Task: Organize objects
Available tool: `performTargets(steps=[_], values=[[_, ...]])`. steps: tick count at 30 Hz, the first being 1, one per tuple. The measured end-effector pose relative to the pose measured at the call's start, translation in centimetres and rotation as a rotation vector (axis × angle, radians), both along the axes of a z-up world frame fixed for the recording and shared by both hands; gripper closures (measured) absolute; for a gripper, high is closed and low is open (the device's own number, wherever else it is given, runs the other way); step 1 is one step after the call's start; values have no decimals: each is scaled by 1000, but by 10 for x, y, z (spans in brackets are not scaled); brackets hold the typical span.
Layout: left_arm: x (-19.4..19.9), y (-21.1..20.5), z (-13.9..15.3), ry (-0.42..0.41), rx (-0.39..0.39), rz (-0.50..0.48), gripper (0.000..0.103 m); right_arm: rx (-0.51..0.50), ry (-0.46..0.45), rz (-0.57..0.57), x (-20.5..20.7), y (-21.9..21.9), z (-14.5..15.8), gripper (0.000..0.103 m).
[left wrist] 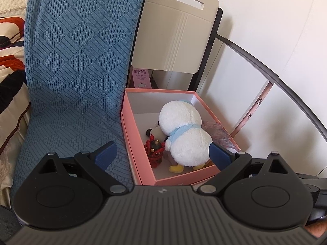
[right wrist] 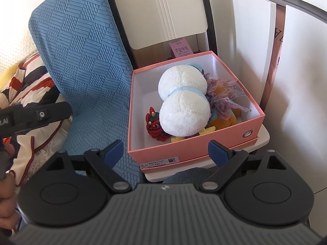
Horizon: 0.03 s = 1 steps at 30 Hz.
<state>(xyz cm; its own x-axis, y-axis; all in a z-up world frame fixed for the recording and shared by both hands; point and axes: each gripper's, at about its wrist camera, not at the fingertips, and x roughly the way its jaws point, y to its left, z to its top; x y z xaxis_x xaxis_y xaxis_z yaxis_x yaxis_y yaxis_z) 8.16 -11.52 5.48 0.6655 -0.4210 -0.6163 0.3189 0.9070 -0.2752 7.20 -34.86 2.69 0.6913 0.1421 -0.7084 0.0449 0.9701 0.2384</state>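
An open pink box [left wrist: 141, 149] [right wrist: 184, 145] stands on a white folding chair seat [right wrist: 263, 136]. Inside lie a white plush duck with a light blue scarf [left wrist: 184, 130] [right wrist: 181, 98], a small red figure [left wrist: 154, 150] [right wrist: 153, 125], a small black-and-white toy [left wrist: 156, 132], and an orange plush with a purple ribbon [right wrist: 226, 98]. My left gripper [left wrist: 162, 155] is open and empty, just above the box's near end. My right gripper [right wrist: 166, 152] is open and empty in front of the box's near wall. The left gripper's body shows at the right wrist view's left edge [right wrist: 30, 116].
A blue textured cushion [left wrist: 77, 65] [right wrist: 87, 69] leans left of the box. The chair's beige back [left wrist: 177, 34] rises behind it, with a pink carton [left wrist: 141, 78] [right wrist: 180, 49]. Patterned bedding [left wrist: 10, 65] [right wrist: 26, 89] lies far left. White wall [left wrist: 276, 40] stands to the right.
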Motion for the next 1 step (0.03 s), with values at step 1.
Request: performTargets(steps=[1], values=[[0, -1, 0, 0, 2, -3, 4, 1, 1, 0, 0, 0, 0, 12]])
